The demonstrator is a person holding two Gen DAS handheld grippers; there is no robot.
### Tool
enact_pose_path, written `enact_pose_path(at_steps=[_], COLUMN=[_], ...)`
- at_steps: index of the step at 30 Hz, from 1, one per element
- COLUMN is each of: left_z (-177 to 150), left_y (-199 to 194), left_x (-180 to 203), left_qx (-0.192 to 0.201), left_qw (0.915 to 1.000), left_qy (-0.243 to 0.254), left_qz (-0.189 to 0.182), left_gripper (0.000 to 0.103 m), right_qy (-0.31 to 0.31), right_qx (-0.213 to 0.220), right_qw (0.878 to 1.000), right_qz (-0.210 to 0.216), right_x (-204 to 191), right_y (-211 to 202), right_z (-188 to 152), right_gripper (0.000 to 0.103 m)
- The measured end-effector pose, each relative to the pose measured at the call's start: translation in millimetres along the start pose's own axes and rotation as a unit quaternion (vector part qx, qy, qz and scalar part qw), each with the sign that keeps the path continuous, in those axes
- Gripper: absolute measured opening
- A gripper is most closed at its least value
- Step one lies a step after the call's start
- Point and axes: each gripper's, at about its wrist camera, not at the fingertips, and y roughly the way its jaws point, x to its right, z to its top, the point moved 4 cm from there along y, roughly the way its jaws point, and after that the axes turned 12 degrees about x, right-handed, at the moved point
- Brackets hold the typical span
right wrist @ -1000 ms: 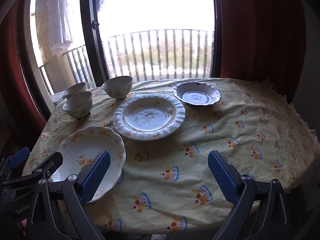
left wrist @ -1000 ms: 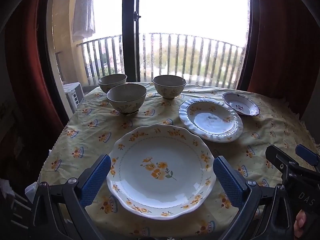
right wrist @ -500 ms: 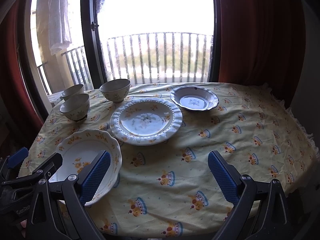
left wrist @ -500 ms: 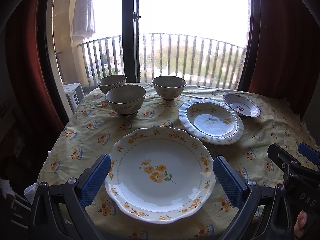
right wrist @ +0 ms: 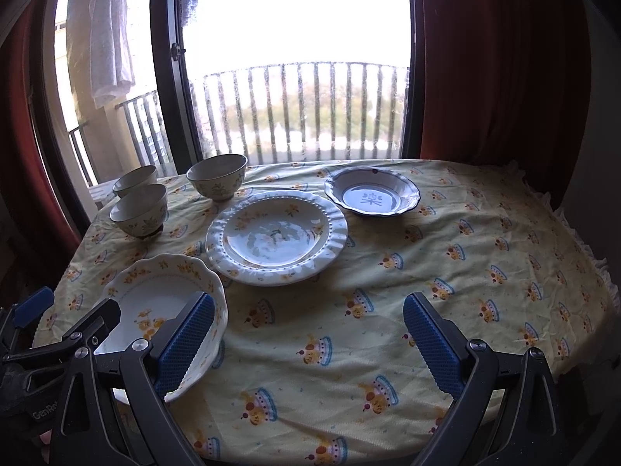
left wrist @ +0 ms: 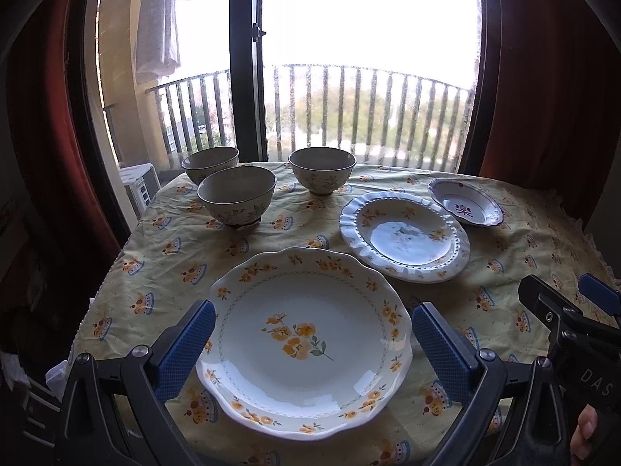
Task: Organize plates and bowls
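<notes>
A large scalloped plate with yellow flowers (left wrist: 306, 341) (right wrist: 155, 310) lies at the table's near left. My left gripper (left wrist: 310, 349) is open, with one finger on each side of this plate, above it. Behind it lie a white ruffled plate (left wrist: 403, 235) (right wrist: 275, 235) and a small blue-rimmed dish (left wrist: 465, 206) (right wrist: 372, 196). Three beige bowls stand at the far left: (left wrist: 236, 195), (left wrist: 210, 162), (left wrist: 322, 170). My right gripper (right wrist: 308, 345) is open and empty over bare cloth, right of the flowered plate.
The table wears a yellow cloth with crown prints (right wrist: 465, 256). A glass balcony door (left wrist: 248, 58) and railing stand behind it. Red curtains (right wrist: 496, 58) hang on both sides. The right gripper shows in the left wrist view (left wrist: 562, 310).
Both grippers have drawn back and risen slightly, so the plates sit a little lower and farther in view. Both grippers stay open. No dish has moved.
</notes>
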Motion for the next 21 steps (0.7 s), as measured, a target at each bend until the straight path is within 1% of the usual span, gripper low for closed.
enact_pose_path(at_steps=[21], left_z=[-1.1], left_y=[-1.6], left_x=[-1.7], left_qx=[0.003], left_qw=[1.0000], left_qy=[0.002], left_qz=[0.002], left_gripper=[0.102], right_qy=[-0.003], right_qx=[0.003], right_qw=[1.000], right_qz=[0.001], right_x=[-5.5], right_y=[-3.1], right_z=[-0.1], right_gripper=[0.099])
